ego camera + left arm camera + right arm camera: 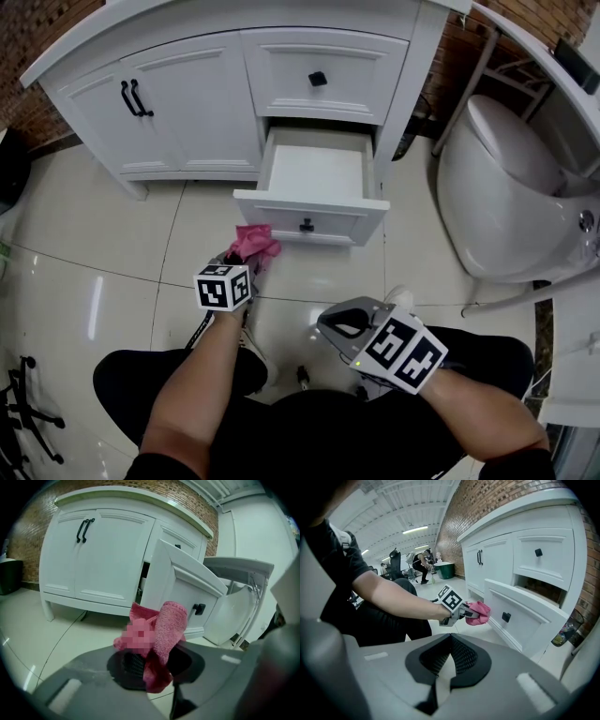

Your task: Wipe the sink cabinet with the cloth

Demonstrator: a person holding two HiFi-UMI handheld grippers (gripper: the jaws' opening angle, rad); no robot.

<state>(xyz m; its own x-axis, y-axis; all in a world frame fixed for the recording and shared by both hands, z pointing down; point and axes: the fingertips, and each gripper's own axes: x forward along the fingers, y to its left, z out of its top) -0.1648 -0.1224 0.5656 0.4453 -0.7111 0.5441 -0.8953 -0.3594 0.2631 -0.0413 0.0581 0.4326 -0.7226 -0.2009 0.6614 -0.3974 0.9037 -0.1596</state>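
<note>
A white toilet (511,197) stands on glossy cream floor tiles (84,244) near a red brick wall (28,37). A black bin (8,576) sits at the wall's foot. Far off, a green tub (446,569) stands beneath ceiling strip lights (415,529).

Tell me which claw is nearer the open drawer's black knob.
Left. The left claw, gripping the pink cloth, sits just below and left of the knob, close to the drawer front. The right claw hangs well back from it, shut and empty.
</note>
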